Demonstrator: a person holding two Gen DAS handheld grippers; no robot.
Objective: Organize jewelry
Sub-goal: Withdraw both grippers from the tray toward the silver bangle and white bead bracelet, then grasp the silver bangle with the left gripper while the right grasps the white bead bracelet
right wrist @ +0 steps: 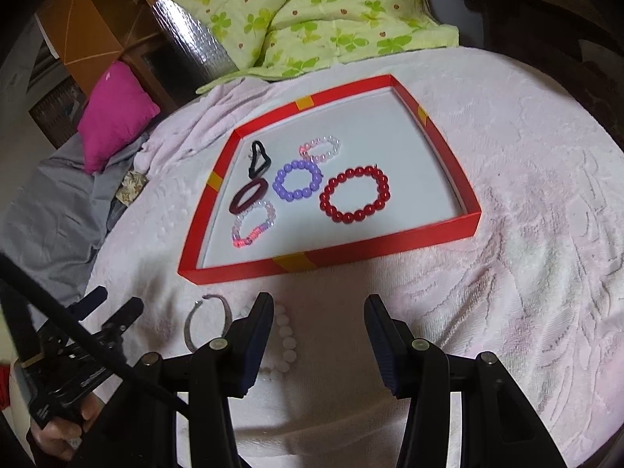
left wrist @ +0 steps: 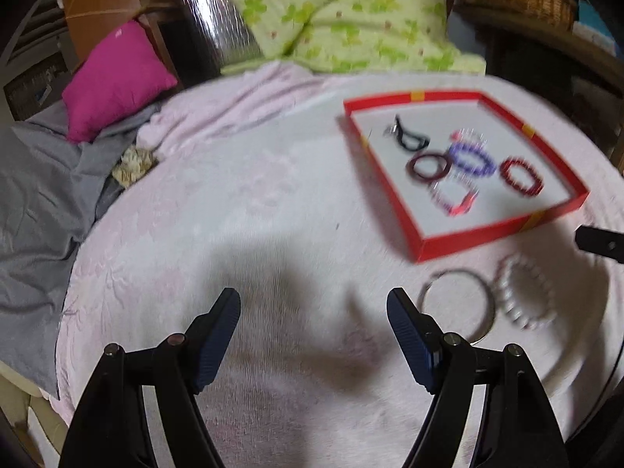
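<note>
Pink blanket (right wrist: pixel 507 202) lies under our left gripper (left wrist: pixel 314 335) and right gripper (right wrist: pixel 318 335), both spread wide, holding nothing.

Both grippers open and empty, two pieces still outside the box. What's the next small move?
Probably lower the right gripper onto the white bead bracelet by its left finger and close. It and the silver bangle lie on the blanket, outside the red box.

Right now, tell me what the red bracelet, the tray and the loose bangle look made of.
Red bracelet: glossy round beads with highlights, likely glass or plastic. Tray: matte red walls with a flat white floor, probably cardboard. Bangle: thin grey ring with a dull sheen, seemingly metal.
</note>
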